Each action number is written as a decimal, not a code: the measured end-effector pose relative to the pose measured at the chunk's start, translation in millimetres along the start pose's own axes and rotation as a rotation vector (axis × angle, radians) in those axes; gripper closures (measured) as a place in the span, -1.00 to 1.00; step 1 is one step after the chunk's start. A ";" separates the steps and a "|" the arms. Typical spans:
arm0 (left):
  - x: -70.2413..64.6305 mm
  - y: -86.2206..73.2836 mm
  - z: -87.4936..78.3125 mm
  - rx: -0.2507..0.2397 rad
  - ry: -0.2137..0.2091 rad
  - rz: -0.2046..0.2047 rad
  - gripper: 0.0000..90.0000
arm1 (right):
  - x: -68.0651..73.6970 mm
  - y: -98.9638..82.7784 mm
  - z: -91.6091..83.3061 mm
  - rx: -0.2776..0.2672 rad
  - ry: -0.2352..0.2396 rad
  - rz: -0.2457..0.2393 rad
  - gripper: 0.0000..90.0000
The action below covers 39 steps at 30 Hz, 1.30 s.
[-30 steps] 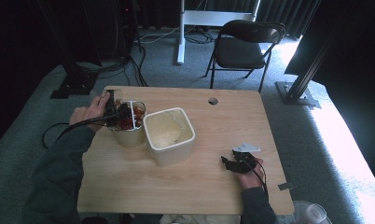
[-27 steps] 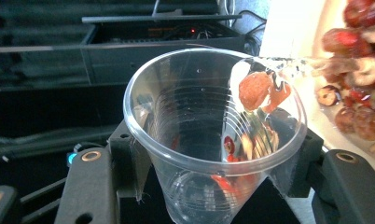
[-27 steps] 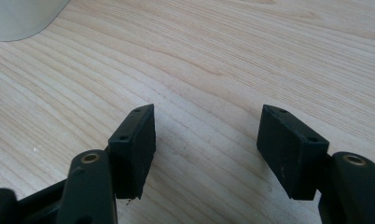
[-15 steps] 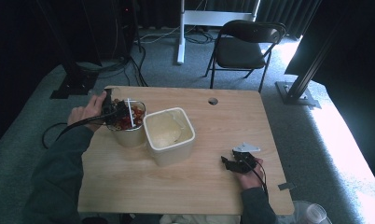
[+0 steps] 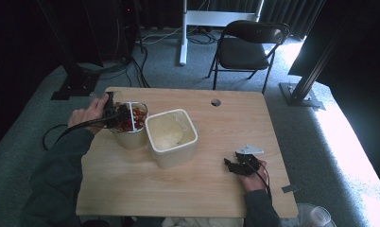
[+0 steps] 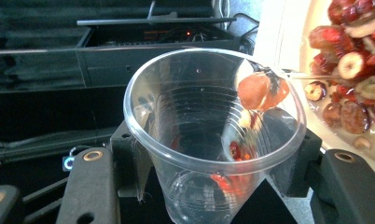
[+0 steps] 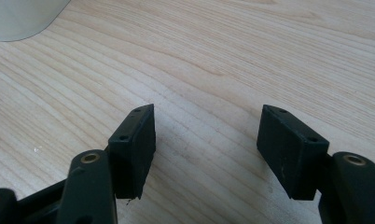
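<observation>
Left gripper (image 6: pixel 213 186): clamped on clear plastic cup (image 6: pixel 209 140), beside dried-fruit container (image 5: pixel 130 126); keep cup level. Right gripper (image 7: pixel 206 154): jaws apart, on tabletop (image 7: pixel 251 51).

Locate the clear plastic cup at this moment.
The clear plastic cup is clamped between the left gripper's jaws at the table's far left in the high view, held at the tub of red fruit pieces, left of the cream container.

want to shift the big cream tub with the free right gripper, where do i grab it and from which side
Grip the rim of the cream tub on its right wall, coming in from the right, where the open right gripper already sits. The tub is upright and open-topped, so one jaw can drop inside and one outside. Its left side is crowded by the smaller container.
</observation>
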<state>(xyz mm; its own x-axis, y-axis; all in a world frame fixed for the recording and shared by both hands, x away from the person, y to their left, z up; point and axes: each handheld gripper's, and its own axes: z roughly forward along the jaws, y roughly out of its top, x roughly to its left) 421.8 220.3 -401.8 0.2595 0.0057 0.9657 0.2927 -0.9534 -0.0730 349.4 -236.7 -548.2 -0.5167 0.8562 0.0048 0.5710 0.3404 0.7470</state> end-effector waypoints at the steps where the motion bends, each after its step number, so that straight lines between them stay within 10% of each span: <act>1: 1.2 0.3 -0.3 -0.005 -0.001 -0.009 -0.10 | 0.0 0.0 0.0 0.000 0.000 0.000 -0.19; 9: -2.4 -0.2 1.1 -0.005 -0.007 0.008 -0.09 | 0.0 0.0 0.0 0.000 0.000 0.000 -0.19; 11: 3.7 -2.3 2.1 0.003 -0.001 -0.050 -0.09 | 0.0 0.0 0.0 0.000 0.000 0.000 -0.19; 17: -0.8 6.5 -3.0 -0.016 0.004 0.022 -0.09 | -0.1 0.1 0.1 0.000 0.000 -0.001 -0.19; 21: 1.8 6.1 -1.8 -0.007 0.009 -0.011 -0.09 | 0.0 0.0 0.1 0.000 0.000 -0.001 -0.19; 24: -2.7 8.5 -5.2 -0.028 0.005 0.046 -0.09 | -0.1 0.1 0.1 0.000 0.000 -0.001 -0.19; 27: 2.8 6.4 -2.5 -0.016 0.005 -0.016 -0.09 | -0.1 0.1 0.1 0.000 0.000 -0.001 -0.19; 33: -3.9 9.1 -5.6 -0.029 0.000 0.047 -0.09 | 0.0 0.1 0.2 0.000 0.000 0.000 -0.19; 36: 1.6 5.7 -3.0 -0.023 -0.006 -0.021 -0.09 | 0.1 0.1 0.1 0.000 0.000 0.000 -0.19; 39: -2.0 6.9 -3.9 -0.019 0.002 0.047 -0.09 | 0.0 0.2 0.2 0.000 0.000 0.000 -0.19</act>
<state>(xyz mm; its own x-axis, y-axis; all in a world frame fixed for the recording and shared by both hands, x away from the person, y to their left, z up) 419.7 212.5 -403.2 0.2711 -0.0396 0.9617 0.2631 -0.9580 -0.1136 349.6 -236.6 -548.2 -0.5171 0.8559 0.0046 0.5708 0.3408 0.7470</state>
